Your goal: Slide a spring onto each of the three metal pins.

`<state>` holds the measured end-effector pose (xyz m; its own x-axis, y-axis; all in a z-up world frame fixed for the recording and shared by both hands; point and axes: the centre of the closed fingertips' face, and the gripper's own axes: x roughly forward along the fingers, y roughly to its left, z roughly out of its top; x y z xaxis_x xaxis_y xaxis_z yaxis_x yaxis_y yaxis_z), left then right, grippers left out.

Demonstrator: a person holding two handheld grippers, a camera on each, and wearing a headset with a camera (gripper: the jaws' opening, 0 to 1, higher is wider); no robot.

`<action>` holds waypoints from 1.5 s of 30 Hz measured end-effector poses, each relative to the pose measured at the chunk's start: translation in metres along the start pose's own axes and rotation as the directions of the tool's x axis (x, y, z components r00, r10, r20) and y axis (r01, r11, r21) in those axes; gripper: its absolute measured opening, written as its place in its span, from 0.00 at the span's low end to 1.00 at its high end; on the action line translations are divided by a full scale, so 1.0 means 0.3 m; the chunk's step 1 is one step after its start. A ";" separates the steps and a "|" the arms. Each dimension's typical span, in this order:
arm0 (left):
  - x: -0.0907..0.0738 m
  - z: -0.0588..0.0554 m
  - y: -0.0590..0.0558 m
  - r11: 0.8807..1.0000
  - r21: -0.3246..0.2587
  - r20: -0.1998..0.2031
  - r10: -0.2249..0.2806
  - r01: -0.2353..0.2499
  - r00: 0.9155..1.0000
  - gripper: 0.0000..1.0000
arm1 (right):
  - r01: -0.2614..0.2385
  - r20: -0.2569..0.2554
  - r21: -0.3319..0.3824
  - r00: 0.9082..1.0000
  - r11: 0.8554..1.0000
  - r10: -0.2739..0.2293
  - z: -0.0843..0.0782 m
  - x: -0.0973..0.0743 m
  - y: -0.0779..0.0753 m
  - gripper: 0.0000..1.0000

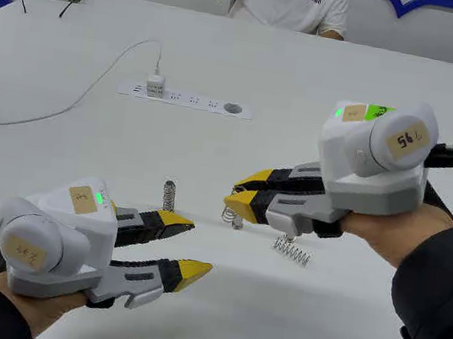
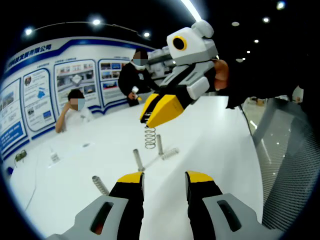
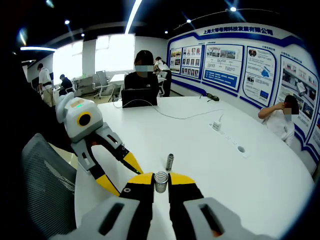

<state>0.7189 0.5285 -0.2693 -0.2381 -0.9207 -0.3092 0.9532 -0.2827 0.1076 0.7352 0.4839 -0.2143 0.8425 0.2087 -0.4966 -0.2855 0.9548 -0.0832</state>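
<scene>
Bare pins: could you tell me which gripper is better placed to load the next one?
Right. The right gripper is shut on a spring beside a bare pin; the left gripper is open and empty.

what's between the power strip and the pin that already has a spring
Nothing; the table is bare between power strip and pin, in the head view.

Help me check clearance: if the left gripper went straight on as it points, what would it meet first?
Probably the nearer bare upright metal pin, just ahead of the left gripper, nearly in line with one open jaw. Behind it lies a loose coiled metal spring; depth is uncertain.
</scene>
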 end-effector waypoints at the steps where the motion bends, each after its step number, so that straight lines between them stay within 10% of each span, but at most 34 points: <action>1: 0.000 -0.001 0.000 1.000 0.002 -0.002 0.000 0.000 1.000 0.34 | 0.012 0.002 0.003 1.000 1.000 -0.012 0.003 -0.001 -0.017 0.12; 13: -0.008 -0.009 -0.003 1.000 -0.005 -0.008 0.002 -0.002 1.000 0.37 | 0.098 -0.030 0.045 0.995 0.994 -0.097 -0.026 0.044 -0.149 0.12; 45: -0.017 -0.027 0.002 1.000 -0.016 -0.017 0.009 -0.009 1.000 0.36 | 0.098 -0.132 0.090 0.988 0.991 -0.085 -0.150 0.135 -0.182 0.12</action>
<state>0.7222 0.5352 -0.2754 -0.2266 -0.9183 -0.3248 0.9581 -0.2701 0.0953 0.7644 0.4307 -0.2688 0.7959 0.0966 -0.5976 -0.1594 0.9858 -0.0531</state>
